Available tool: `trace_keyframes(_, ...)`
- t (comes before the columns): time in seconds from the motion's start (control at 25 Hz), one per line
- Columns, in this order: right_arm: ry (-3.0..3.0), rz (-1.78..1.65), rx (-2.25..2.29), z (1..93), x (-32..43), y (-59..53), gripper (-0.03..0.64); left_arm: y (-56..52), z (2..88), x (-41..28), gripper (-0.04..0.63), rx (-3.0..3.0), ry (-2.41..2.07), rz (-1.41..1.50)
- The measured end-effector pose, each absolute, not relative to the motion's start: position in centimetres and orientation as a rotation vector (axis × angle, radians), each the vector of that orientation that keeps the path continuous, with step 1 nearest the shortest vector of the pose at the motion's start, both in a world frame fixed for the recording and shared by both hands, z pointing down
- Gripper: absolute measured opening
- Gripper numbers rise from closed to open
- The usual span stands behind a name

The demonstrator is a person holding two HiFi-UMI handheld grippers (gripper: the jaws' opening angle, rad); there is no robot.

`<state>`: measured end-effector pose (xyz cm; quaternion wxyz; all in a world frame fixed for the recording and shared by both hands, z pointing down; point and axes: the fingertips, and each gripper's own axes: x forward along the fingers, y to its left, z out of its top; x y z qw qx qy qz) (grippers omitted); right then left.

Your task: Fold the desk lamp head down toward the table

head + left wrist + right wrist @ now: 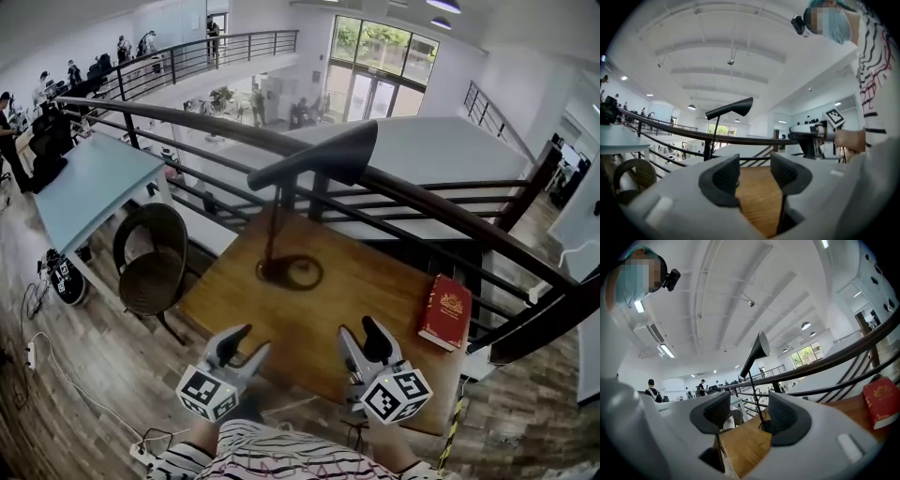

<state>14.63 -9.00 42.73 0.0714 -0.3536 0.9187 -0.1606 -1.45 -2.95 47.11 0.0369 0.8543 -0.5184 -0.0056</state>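
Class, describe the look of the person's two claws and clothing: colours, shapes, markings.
The left claw and right claw match: pale grey bodies, dark textured pads, a cube of black-and-white square markers behind. The person's top is white with dark and red stripes.

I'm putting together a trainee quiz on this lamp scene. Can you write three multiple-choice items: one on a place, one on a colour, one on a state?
1. Where does the red hardcover book lie on the brown wooden table?
A. near its right edge
B. under the lamp's base
C. at its left corner

2. What colour is the cone-headed desk lamp?
A. white
B. black
C. red

3. How do the left tool and right tool stand?
A. both shut on the lamp
B. one holds the book
C. both open, empty

Answers:
1 A: the head view shows it by the right edge.
2 B: head, stem and base are all dark.
3 C: each tool's view shows only bare table between its jaws.
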Motion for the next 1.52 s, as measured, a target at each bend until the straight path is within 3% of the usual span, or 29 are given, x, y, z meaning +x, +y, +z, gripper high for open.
trace_keyframes(1.04, 2.601, 0.038, -1.234, 26.7, 5.1, -28.1, 0.234, -28.7, 44.7, -13.5, 0.202, 2.746, -1.366, -0.055)
trace_keyframes(1.52, 2.514, 0.327, -1.345, 18.6, 5.5, -32.6, 0.213, -35.6, 44.7, -13.8, 0.201, 2.788, -1.261, -0.1)
